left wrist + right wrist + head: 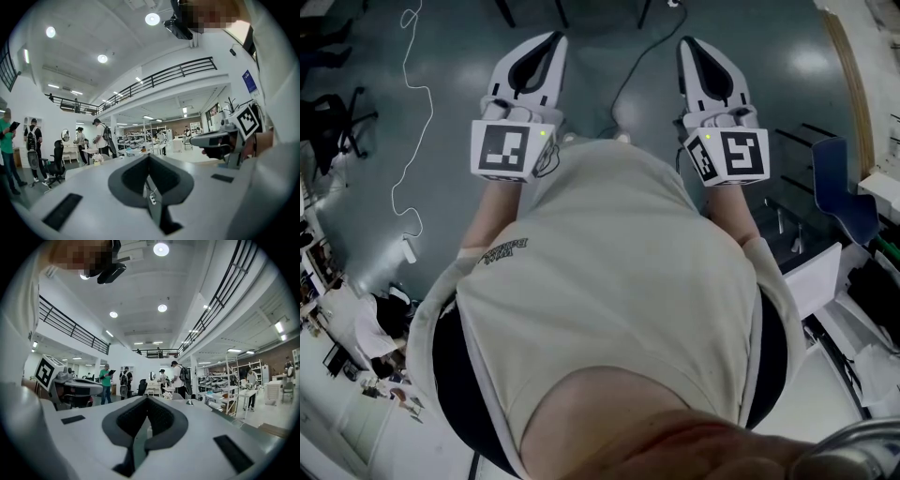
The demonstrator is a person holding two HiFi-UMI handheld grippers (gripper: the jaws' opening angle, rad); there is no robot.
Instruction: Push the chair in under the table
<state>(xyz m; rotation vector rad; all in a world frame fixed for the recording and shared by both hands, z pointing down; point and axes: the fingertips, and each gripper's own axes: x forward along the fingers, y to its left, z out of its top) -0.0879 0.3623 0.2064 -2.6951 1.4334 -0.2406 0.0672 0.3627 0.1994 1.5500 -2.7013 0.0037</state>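
In the head view both grippers are held out level in front of the person's beige shirt, high over the dark floor. My left gripper point(551, 39) is shut with nothing between its jaws, and so is my right gripper point(687, 43). A blue chair point(844, 192) stands at the right edge, next to a white table top point(814, 277); neither gripper is near it. In the left gripper view the closed jaws point(149, 158) point into a large hall, with the right gripper point(219, 140) beside them. The right gripper view shows its closed jaws point(147, 401) and the left gripper point(70, 386).
A white cable point(411, 112) snakes over the floor at left and a dark cable point(637, 70) runs between the grippers. A black office chair point(342, 122) stands far left. Several people point(107, 380) stand among desks and shelves point(140, 140) in the hall.
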